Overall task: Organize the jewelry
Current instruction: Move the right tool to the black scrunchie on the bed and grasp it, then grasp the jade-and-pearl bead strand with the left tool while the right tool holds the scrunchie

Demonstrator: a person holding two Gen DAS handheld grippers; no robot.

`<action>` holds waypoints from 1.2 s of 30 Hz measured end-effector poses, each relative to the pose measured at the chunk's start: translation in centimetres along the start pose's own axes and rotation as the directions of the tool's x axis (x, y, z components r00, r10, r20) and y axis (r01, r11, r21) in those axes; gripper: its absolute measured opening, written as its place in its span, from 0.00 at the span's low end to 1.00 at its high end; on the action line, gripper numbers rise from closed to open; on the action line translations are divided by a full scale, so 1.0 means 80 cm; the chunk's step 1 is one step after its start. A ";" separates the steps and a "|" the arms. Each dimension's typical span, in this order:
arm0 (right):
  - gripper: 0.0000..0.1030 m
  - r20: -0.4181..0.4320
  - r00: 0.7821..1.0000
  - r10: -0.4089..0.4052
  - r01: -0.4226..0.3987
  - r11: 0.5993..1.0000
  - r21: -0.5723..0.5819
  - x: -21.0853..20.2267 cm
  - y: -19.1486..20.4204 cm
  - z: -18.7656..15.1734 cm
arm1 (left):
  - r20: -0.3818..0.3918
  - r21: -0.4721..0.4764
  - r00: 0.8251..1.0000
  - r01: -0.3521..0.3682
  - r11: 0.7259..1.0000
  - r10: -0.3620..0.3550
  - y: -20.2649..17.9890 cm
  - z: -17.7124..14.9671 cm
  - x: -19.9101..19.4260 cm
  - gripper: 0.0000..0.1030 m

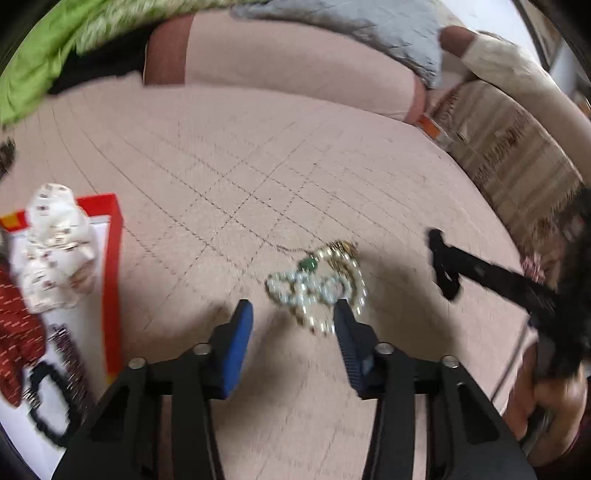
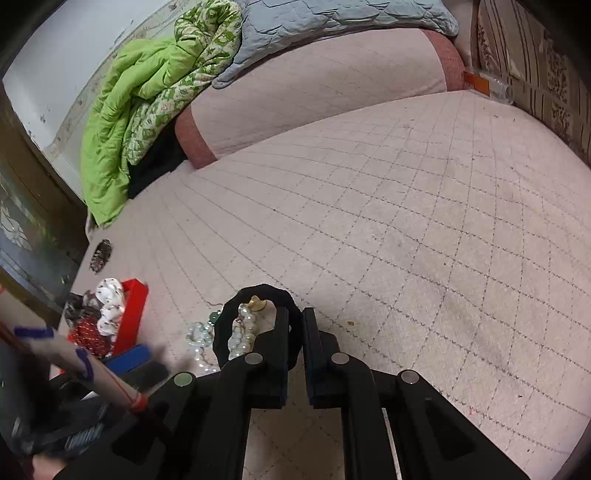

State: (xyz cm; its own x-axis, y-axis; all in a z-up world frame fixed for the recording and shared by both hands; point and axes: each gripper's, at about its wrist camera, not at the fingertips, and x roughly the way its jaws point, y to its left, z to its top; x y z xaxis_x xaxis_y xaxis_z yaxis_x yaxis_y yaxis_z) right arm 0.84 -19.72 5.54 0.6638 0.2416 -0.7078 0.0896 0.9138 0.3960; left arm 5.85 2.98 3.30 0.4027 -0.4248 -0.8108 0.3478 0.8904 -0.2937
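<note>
A tangle of pearl and gold necklaces with a green stone point(image 1: 317, 284) lies on the pink quilted bed, just beyond my open left gripper point(image 1: 293, 314). My right gripper point(image 2: 295, 317) is shut on a black bead bracelet point(image 2: 258, 291) that loops to the left of its fingers, above the pearl pile point(image 2: 242, 332). The right gripper also shows in the left wrist view point(image 1: 443, 266), to the right of the pile. A red box point(image 1: 112, 266) at the left holds a white pouch point(image 1: 55, 251), a red pouch point(image 1: 14, 339) and a black bracelet point(image 1: 48, 402).
A pink bolster point(image 2: 317, 88) lies across the back of the bed, with a green quilt point(image 2: 147, 99) and a grey blanket point(image 2: 332, 18) on it. A patterned headboard point(image 1: 517, 155) runs along the right. A small dark beaded item point(image 2: 101, 254) lies near the bed's left edge.
</note>
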 end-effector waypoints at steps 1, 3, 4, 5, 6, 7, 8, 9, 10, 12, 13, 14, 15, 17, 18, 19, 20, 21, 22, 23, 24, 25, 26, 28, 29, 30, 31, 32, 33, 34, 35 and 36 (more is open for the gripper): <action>0.08 0.004 1.000 0.012 -0.012 1.000 0.012 -0.002 -0.002 0.001 | -0.009 -0.013 1.000 -0.003 1.000 0.003 0.003 0.004 0.005 0.36; 0.08 0.009 1.000 0.030 -0.030 0.999 0.026 -0.004 0.001 0.003 | -0.018 -0.039 1.000 -0.009 0.999 0.008 0.008 0.012 0.014 0.36; 0.08 0.010 0.999 0.037 -0.038 0.999 0.031 -0.002 0.006 0.004 | -0.028 -0.054 1.000 -0.011 0.998 0.010 0.012 0.014 0.019 0.35; 0.08 0.013 0.999 0.046 -0.046 0.998 0.036 -0.003 0.007 0.005 | -0.037 -0.066 0.999 -0.008 0.998 0.006 0.014 0.015 0.023 0.33; 0.08 0.013 0.998 0.058 -0.058 0.998 0.040 -0.003 0.008 0.006 | -0.045 -0.069 0.999 -0.006 0.998 0.003 0.016 0.015 0.027 0.30; 0.08 0.011 0.998 0.067 -0.068 0.997 0.041 -0.002 0.010 0.007 | -0.050 -0.060 0.999 -0.019 0.998 0.016 0.016 0.015 0.030 0.27; 0.08 0.011 0.997 0.074 -0.075 0.996 0.043 -0.004 0.010 0.007 | -0.050 -0.041 0.998 -0.040 0.998 0.038 0.013 0.015 0.031 0.26; 0.08 0.012 0.997 0.082 -0.082 0.996 0.047 -0.005 0.010 0.008 | -0.049 -0.024 0.997 -0.054 0.998 0.053 0.011 0.015 0.032 0.24; 0.08 0.013 0.996 0.088 -0.088 0.995 0.048 -0.007 0.010 0.008 | -0.049 -0.005 0.996 -0.069 0.998 0.069 0.008 0.014 0.031 0.22; 0.08 0.018 0.996 0.092 -0.092 0.994 0.053 -0.008 0.010 0.010 | -0.045 0.050 0.992 -0.112 0.992 0.115 -0.001 0.010 0.032 0.20; 0.08 0.019 0.995 0.094 -0.095 0.994 0.058 -0.009 0.009 0.010 | -0.039 0.091 0.989 -0.140 0.986 0.144 -0.006 0.008 0.033 0.20; 0.08 0.019 0.995 0.098 -0.099 0.993 0.065 -0.009 0.009 0.010 | -0.030 0.133 0.983 -0.175 0.976 0.181 -0.012 0.006 0.037 0.20; 0.08 0.017 0.995 0.102 -0.103 0.992 0.070 -0.009 0.008 0.011 | -0.023 0.156 0.979 -0.199 0.968 0.205 -0.015 0.005 0.040 0.20; 0.08 0.013 0.994 0.112 -0.112 0.991 0.077 -0.008 0.009 0.009 | -0.021 0.169 0.974 -0.220 0.961 0.227 -0.020 0.008 0.045 0.20; 0.08 0.010 0.994 0.111 -0.111 0.991 0.074 -0.007 0.010 0.008 | -0.020 0.182 0.972 -0.227 0.957 0.234 -0.022 0.009 0.047 0.20; 0.08 0.010 0.994 0.108 -0.109 0.992 0.071 -0.007 0.010 0.008 | -0.015 0.187 0.972 -0.229 0.955 0.236 -0.022 0.010 0.048 0.20; 0.08 0.011 0.994 0.105 -0.106 0.992 0.068 -0.008 0.010 0.007 | -0.011 0.190 0.972 -0.230 0.955 0.236 -0.021 0.010 0.050 0.20; 0.08 0.011 0.995 0.102 -0.102 0.992 0.068 -0.007 0.010 0.007 | 0.000 0.192 0.971 -0.233 0.953 0.238 -0.020 0.010 0.050 0.21; 0.08 0.011 0.995 0.099 -0.099 0.993 0.071 -0.007 0.009 0.007 | 0.017 0.194 0.970 -0.240 0.951 0.242 -0.022 0.009 0.049 0.19; 0.08 0.012 0.995 0.096 -0.097 0.992 0.077 -0.007 0.008 0.007 | 0.035 0.202 0.968 -0.252 0.946 0.250 -0.027 0.010 0.050 0.18; 0.08 0.010 0.995 0.097 -0.098 0.992 0.082 -0.006 0.007 0.007 | 0.062 0.214 0.964 -0.264 0.940 0.257 -0.031 0.007 0.048 0.12; 0.08 0.009 0.995 0.098 -0.099 0.992 0.083 -0.005 0.008 0.007 | 0.077 0.221 0.963 -0.269 0.938 0.258 -0.033 0.005 0.048 0.05; 0.08 0.009 0.995 0.096 -0.097 0.992 0.080 -0.005 0.008 0.007 | 0.089 0.214 0.963 -0.267 0.940 0.253 -0.033 0.002 0.044 0.05; 0.08 0.015 0.995 0.095 -0.096 0.993 0.073 -0.007 0.009 0.008 | 0.100 0.175 0.973 -0.222 0.959 0.207 -0.028 0.001 0.035 0.05; 0.08 0.020 0.995 0.093 -0.095 0.993 0.070 -0.008 0.009 0.008 | 0.112 0.156 0.980 -0.182 0.971 0.166 -0.025 0.001 0.028 0.05; 0.08 0.023 0.996 0.091 -0.092 0.993 0.069 -0.009 0.009 0.008 | 0.128 0.144 0.981 -0.163 0.976 0.145 -0.024 0.002 0.019 0.05; 0.08 0.026 0.996 0.090 -0.091 0.993 0.072 -0.010 0.008 0.009 | 0.142 0.140 0.981 -0.155 0.978 0.135 -0.025 0.002 0.011 0.05; 0.08 0.028 0.995 0.093 -0.094 0.993 0.077 -0.010 0.007 0.009 | 0.161 0.132 0.981 -0.134 0.982 0.112 -0.025 0.003 0.000 0.05; 0.08 0.030 0.995 0.095 -0.097 0.992 0.079 -0.011 0.006 0.009 | 0.176 0.127 0.979 -0.124 0.984 0.101 -0.026 0.005 -0.009 0.05; 0.08 0.032 0.995 0.095 -0.097 0.992 0.079 -0.011 0.006 0.010 | 0.188 0.123 0.978 -0.120 0.985 0.096 -0.026 0.006 -0.017 0.05; 0.08 0.034 0.995 0.095 -0.097 0.992 0.077 -0.011 0.007 0.010 | 0.198 0.117 0.977 -0.111 0.987 0.086 -0.026 0.008 -0.025 0.05; 0.08 0.037 0.994 0.098 -0.101 0.992 0.075 -0.011 0.008 0.010 | 0.209 0.110 0.975 -0.099 0.989 0.074 -0.026 0.011 -0.033 0.05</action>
State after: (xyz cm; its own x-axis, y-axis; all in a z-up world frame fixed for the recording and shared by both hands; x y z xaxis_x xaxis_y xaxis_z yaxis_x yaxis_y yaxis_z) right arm 0.93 -19.62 6.91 0.6961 0.3183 -0.6435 0.0774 0.8578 0.5081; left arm 4.80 2.13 6.47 0.5954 -0.3822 -0.7067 0.3973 0.9046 -0.1545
